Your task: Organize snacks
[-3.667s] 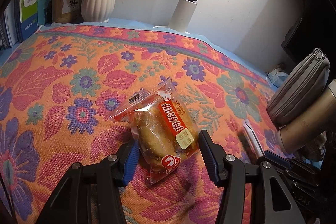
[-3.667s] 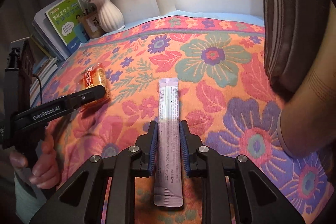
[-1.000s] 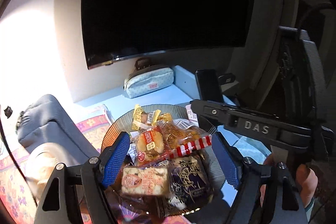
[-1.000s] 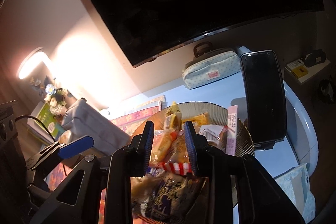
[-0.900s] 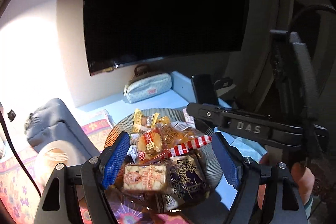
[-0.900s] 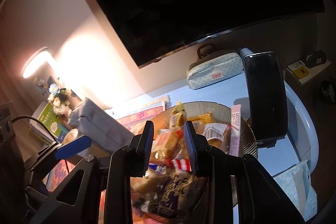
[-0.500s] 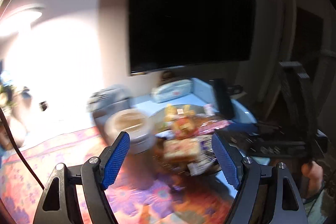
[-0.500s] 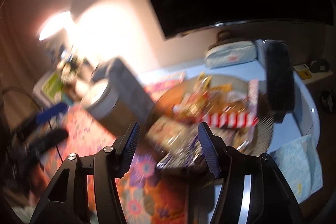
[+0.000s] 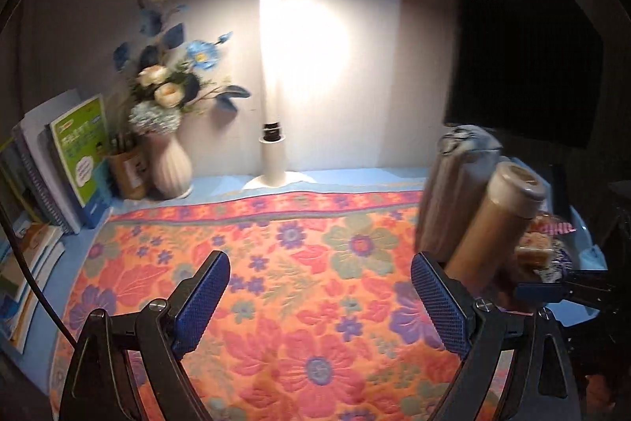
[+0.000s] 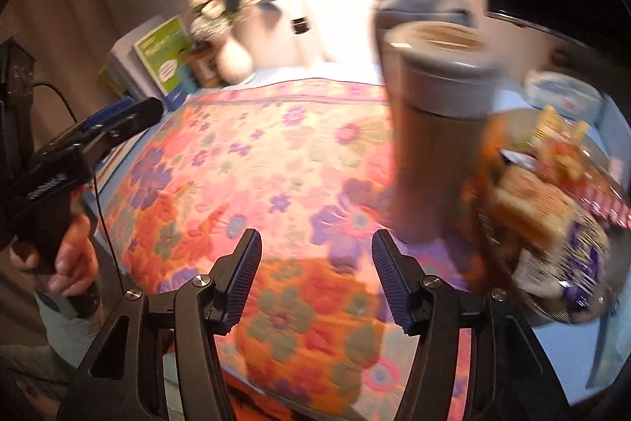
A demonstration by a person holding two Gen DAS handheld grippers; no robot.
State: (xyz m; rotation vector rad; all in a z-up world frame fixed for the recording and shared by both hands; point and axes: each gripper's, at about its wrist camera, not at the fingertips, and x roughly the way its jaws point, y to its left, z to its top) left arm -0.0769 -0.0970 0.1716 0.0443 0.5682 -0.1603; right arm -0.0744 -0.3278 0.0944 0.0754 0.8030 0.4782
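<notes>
The right tool (image 10: pixel 316 273) has its jaws wide apart with nothing between them, above the flowered cloth (image 10: pixel 252 160). A brown tumbler (image 10: pixel 437 129) stands upright to the right. Just beside it is a plate (image 10: pixel 591 310) piled with blurred snacks (image 10: pixel 540 200). At far left, a hand (image 10: pixel 67 255) holds the left tool (image 10: pixel 118 121).

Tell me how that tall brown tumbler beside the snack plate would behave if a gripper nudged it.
The tumbler is tall and narrow, standing on soft floral cloth, so it probably tips rather than slides. Its smooth cylindrical wall looks slippery, and it would likely roll once down.
</notes>
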